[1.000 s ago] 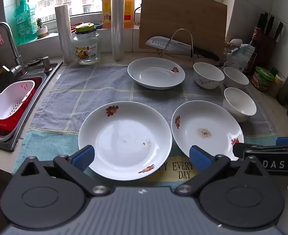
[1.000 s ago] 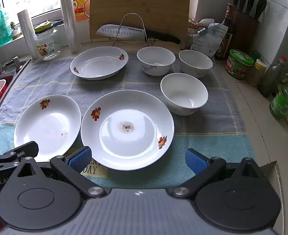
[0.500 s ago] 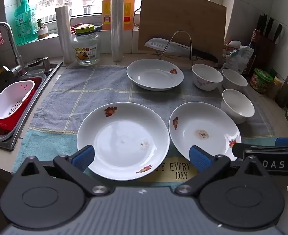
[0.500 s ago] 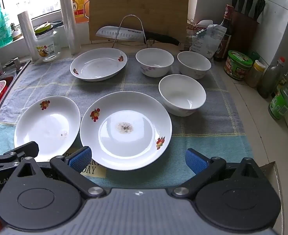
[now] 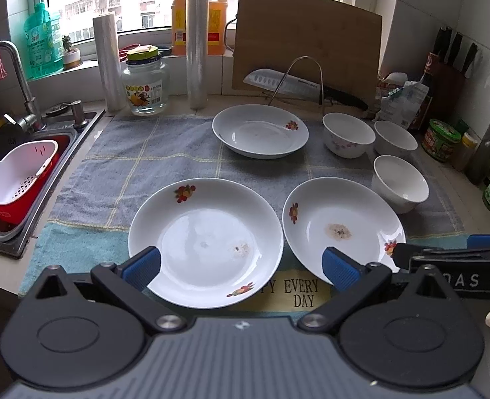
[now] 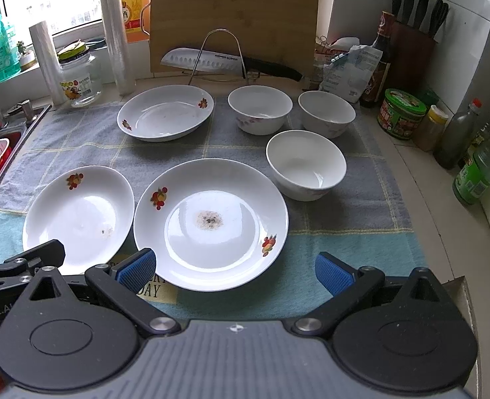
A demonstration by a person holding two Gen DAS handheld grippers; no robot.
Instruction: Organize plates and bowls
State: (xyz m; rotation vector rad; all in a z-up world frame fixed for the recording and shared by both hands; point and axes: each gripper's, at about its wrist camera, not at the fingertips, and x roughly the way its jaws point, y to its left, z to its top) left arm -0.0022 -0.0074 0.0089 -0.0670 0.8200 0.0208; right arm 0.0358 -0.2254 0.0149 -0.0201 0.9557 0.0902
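Observation:
Three white plates with fruit prints lie on a grey-blue towel: a near-left plate, a near-right plate with a brown stain, and a far plate. Three white bowls stand to the right. My left gripper is open, low over the near-left plate's front rim. Open too, my right gripper hovers at the stained plate's front edge. Neither holds anything.
A sink with a red and white strainer basket lies at the left. A cutting board, a knife on a wire rack, a jar, film rolls and bottles line the back. Sauce bottles and a knife block crowd the right.
Both grippers have pulled back and risen slightly, so the plates and bowls sit a little farther off in each view. Nothing on the towel has moved.

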